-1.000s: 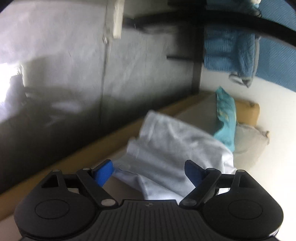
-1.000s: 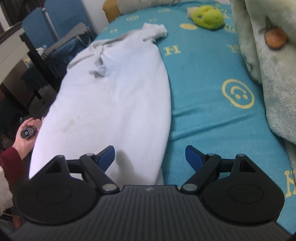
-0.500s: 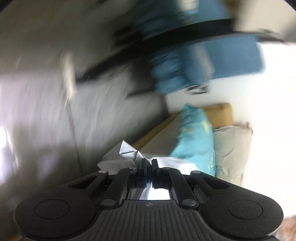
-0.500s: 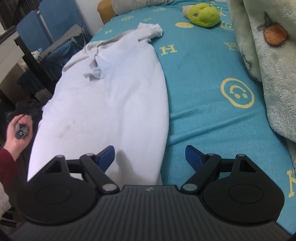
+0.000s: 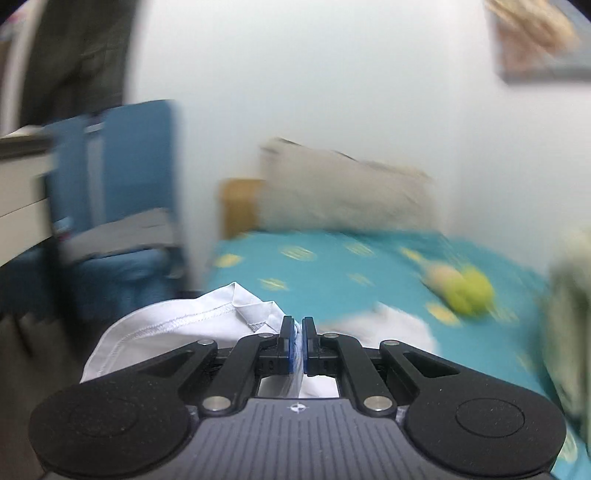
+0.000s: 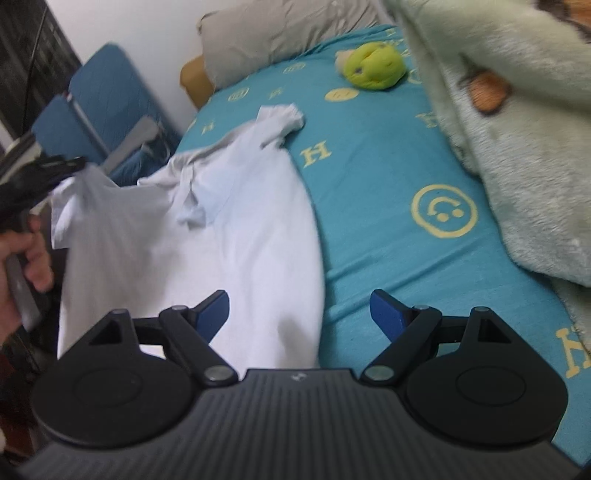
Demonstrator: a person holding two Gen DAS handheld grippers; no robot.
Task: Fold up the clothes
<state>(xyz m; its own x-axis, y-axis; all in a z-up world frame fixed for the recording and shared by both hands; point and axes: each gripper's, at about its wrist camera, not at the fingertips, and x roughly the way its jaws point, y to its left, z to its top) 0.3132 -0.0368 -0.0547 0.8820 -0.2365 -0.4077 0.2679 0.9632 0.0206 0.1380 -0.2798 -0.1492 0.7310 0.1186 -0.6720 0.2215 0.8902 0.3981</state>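
The left gripper (image 5: 298, 341) is now clamped shut on the white shirt (image 6: 221, 236), its jaws pinching a hemmed edge of the cloth, where a second ago they were standing wide apart beside the bed. That edge is coming up off the near left side of the bed (image 6: 369, 177), and in the right wrist view the cloth is hanging lifted from the gripper at the left, while the rest of the shirt is lying spread across the teal sheet, one sleeve reaching toward the far pillow (image 6: 273, 33). The right gripper (image 6: 300, 310) is hovering over the near hem with its jaws wide open and nothing between them. So the first fold is getting under way: one side is in hand, the other is waiting for a grip. The green plush toy (image 6: 373, 66) and the fluffy blanket (image 6: 517, 147) are sitting clear to the right.
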